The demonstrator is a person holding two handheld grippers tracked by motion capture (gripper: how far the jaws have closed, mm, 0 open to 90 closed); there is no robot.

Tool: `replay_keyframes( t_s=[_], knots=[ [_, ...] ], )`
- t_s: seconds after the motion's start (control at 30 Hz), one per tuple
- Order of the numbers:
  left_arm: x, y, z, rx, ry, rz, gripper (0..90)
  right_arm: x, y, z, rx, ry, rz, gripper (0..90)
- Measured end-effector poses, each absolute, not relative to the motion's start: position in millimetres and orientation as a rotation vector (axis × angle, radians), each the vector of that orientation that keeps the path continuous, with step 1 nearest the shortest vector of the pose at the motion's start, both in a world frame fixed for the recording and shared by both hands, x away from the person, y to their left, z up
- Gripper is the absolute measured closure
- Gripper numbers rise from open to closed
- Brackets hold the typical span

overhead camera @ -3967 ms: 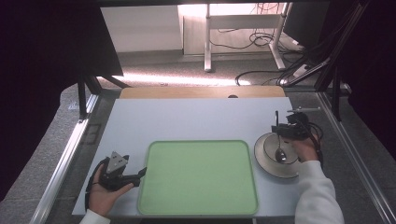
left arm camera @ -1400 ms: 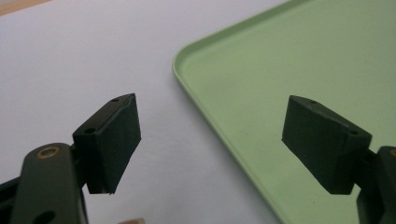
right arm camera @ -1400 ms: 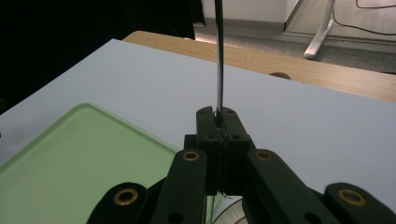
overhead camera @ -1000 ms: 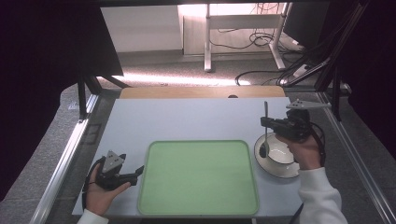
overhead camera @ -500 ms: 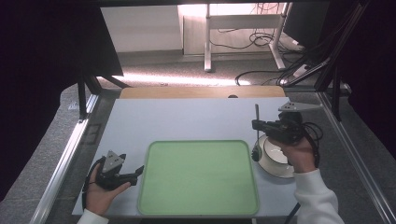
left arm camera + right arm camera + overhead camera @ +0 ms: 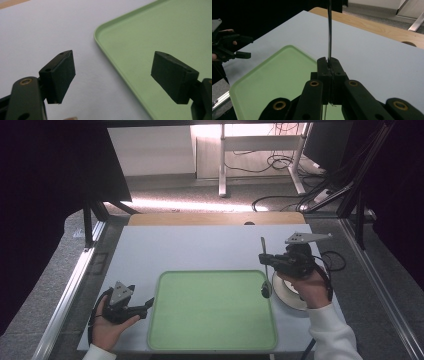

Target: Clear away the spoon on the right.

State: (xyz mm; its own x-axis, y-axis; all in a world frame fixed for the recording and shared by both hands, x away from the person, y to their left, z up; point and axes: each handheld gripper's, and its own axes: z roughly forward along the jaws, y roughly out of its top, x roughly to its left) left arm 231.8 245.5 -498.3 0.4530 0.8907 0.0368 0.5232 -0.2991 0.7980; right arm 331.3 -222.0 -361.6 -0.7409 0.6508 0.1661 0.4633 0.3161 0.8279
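My right claw (image 6: pixel 264 258) clenched on spoon (image 6: pixel 264 270) mid-handle, bowl hanging below over tray (image 6: pixel 212 312) edge, plate (image 6: pixel 287 292) just behind. Spoon looks light, stiff, slick metal; thin handle may pivot. Left claw (image 6: pixel 112 75) released, straddling tray rim.

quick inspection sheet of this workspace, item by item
Surface: pale grey table, wooden strip along its far edge.
Job's things: green tray, bare; white plate beside the tray's right edge; spoon held upright over that edge, bowl end down.
Clutter: nothing seen.
Grippers: left gripper open at the tray's left rim; right gripper shut on the spoon handle.
Cables: black cable trails from the right gripper.
Surroundings: floor cables, desk legs, dark curtains.
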Motion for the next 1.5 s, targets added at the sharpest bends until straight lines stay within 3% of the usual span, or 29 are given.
replay_keyframes(
  t_s=[1.03,1.5],
  knots=[
    [231,246,-496,1.954,1.187,0.634,19.1,308,-186,-381,1.005,2.503,1.358,89.1],
    [231,248,-497,1.956,1.195,0.626,19.1,305,-169,-419,1.121,2.592,1.230,89.0]
  ],
)
